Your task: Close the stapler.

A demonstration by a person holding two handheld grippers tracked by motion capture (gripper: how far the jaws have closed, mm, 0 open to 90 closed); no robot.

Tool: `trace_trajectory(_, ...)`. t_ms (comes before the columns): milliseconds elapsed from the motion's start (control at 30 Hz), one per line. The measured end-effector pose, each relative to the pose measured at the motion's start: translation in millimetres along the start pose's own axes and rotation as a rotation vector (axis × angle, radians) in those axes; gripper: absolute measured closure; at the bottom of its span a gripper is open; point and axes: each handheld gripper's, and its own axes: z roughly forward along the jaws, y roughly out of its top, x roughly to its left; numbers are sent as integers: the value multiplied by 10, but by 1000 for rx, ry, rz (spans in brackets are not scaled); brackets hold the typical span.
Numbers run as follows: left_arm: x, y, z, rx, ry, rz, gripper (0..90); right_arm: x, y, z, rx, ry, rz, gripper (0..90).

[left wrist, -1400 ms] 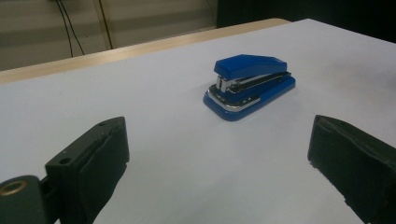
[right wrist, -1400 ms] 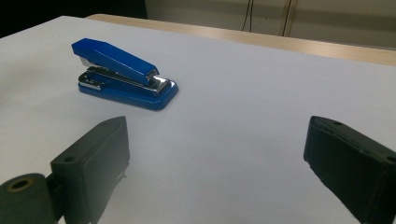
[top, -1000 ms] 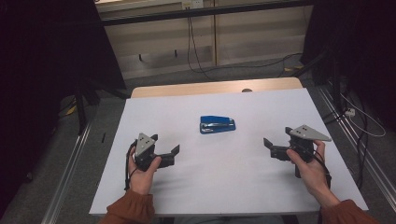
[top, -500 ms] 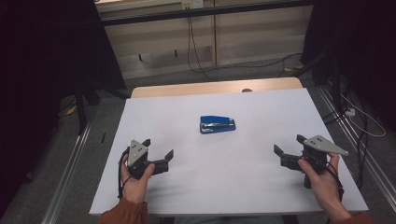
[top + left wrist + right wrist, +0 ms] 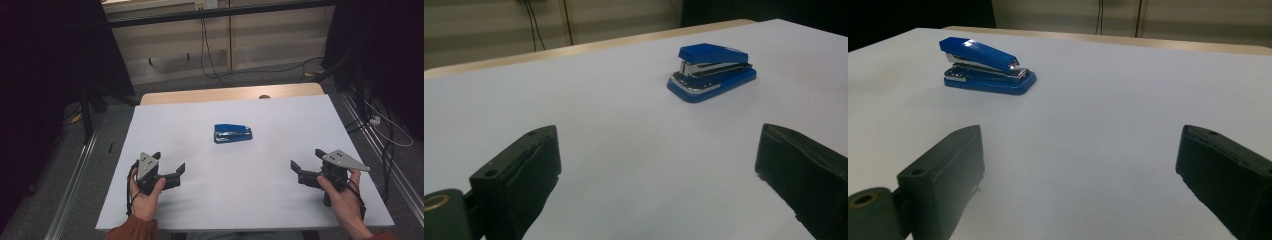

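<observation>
**Two spread tools wait at the near edge, a blue stapler between them and farther back**

A blue stapler [image 5: 233,133] lies near the middle of a white surface [image 5: 280,115], lengthwise across it and closed. The left tool [image 5: 171,170], held in a person's left hand [image 5: 145,195], sits low at the near left of the surface with its jaws spread wide and nothing between them. The right tool [image 5: 306,163], held in the right hand [image 5: 345,197], sits at the near right, also spread and empty. Both are well apart from the stapler. In the left gripper view the stapler [image 5: 711,72] lies ahead and to the right of the jaws; in the right gripper view it [image 5: 987,67] lies ahead and to the left, its top raised at one end.

To do the reach well, one tool should probably travel forward and inward, keep its jaws spread until they straddle the stapler's long sides, then close on the low, firm base rather than the sprung top, which could give under pressure.

Compared with a second ago, both tools have moved back toward the person and slightly outward, widening the gap to the stapler. The stapler has not moved, and the jaws look as wide as before.
</observation>
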Motion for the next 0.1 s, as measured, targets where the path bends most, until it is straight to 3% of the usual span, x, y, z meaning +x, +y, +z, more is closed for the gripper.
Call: trace_trajectory(100,7,9,4,3,2,3,45,7,7,23,-1,12,2,46)
